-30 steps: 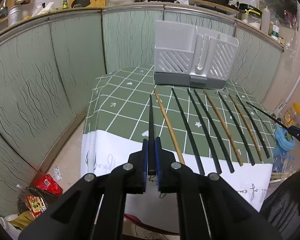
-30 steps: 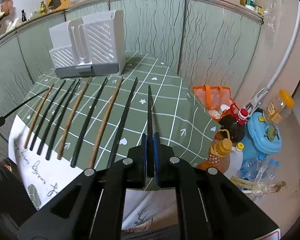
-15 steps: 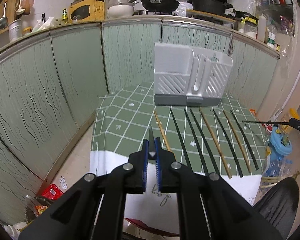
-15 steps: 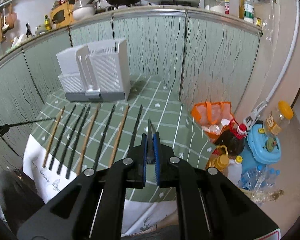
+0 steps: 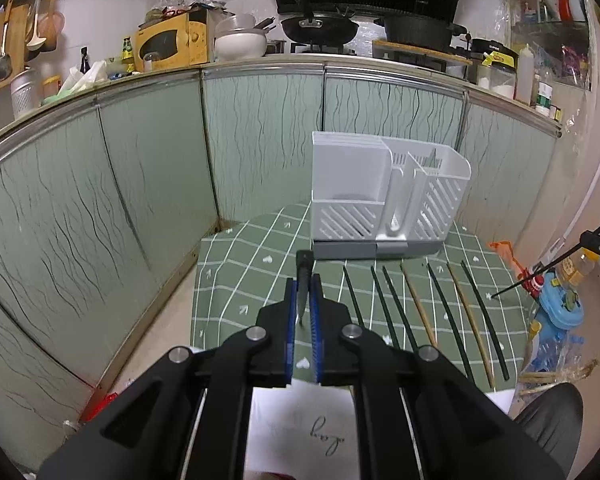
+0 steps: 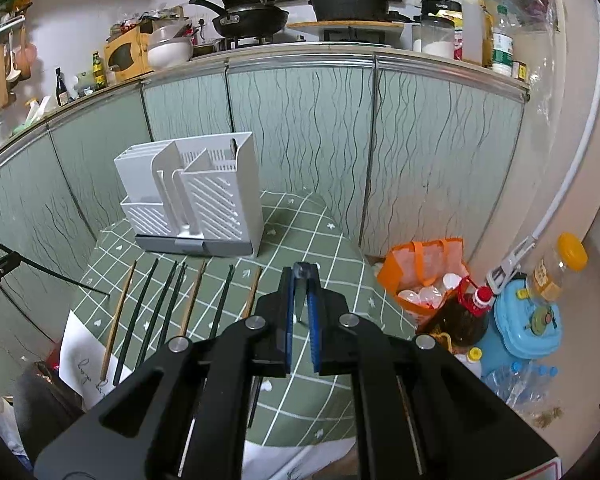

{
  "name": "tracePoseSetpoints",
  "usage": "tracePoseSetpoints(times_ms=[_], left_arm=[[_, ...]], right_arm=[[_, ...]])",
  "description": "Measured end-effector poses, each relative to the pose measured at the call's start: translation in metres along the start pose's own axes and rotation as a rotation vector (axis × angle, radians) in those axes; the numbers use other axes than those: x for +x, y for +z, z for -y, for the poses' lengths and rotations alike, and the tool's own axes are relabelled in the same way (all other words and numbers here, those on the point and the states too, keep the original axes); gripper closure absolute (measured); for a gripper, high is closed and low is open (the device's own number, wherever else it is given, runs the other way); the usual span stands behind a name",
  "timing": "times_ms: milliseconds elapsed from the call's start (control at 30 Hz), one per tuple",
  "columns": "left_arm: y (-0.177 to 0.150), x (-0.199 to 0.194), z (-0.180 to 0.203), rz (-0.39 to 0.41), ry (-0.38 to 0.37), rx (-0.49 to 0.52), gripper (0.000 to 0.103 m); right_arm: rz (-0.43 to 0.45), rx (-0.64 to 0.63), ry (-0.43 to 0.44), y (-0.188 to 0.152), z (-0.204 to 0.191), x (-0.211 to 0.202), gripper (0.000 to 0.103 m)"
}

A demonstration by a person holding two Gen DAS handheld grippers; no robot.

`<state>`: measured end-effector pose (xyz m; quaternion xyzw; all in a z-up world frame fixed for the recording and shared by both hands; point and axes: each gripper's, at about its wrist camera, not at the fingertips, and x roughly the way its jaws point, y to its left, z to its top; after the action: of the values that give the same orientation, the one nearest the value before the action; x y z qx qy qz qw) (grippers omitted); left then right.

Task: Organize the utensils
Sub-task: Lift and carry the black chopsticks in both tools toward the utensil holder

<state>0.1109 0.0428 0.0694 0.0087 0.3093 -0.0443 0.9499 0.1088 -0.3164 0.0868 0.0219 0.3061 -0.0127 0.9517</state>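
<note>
My left gripper (image 5: 304, 280) is shut on a black chopstick (image 5: 305, 258), held in the air above the left part of the green checked table (image 5: 252, 280). Over the table's right end, my right gripper (image 6: 301, 270) is shut on another dark chopstick (image 6: 300, 308). Each view shows the other gripper's chopstick from the side: the right-hand one (image 5: 540, 276) and the left-hand one (image 6: 52, 272). Several black and wooden chopsticks (image 5: 420, 312) (image 6: 168, 304) lie in a row on the cloth. A white slotted utensil holder (image 5: 380, 196) (image 6: 196, 196) stands upright at the back of the table.
Pale green cabinet doors (image 5: 140, 200) wrap closely behind and beside the table. On the floor at the right are an orange bag (image 6: 424, 276), oil bottles (image 6: 464, 312) and a blue container (image 6: 532, 320). A white sheet (image 5: 324, 432) hangs over the table's front edge; a person's dark-clad knee (image 5: 548, 420) is nearby.
Both grippers have risen with their chopsticks, which left the cloth and now hang in the air. The table and holder look farther away and lower in both views.
</note>
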Motion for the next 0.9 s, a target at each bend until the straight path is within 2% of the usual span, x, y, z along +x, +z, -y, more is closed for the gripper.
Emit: tracePoseSetpoints(times_ms=[267, 567, 833, 900], left_arm=[[0.033, 0.003, 0.001, 0.016, -0.021, 0.008, 0.095], [0.081, -0.011, 0.015, 0.062, -0.085, 0.058, 0.095], [0.135, -0.034, 0.037, 0.086, -0.215, 0.114, 0.095], [0.146, -0.036, 0.042, 0.095, -0.228, 0.134, 0.095]], right_arm=[[0.027, -0.016, 0.025, 0.037, -0.005, 0.002, 0.097], [0.058, -0.045, 0.097, 0.081, -0.015, -0.015, 0.097], [0.086, -0.077, 0.159, 0.131, -0.018, -0.041, 0.097], [0.093, -0.088, 0.177, 0.142, -0.020, -0.046, 0.097]])
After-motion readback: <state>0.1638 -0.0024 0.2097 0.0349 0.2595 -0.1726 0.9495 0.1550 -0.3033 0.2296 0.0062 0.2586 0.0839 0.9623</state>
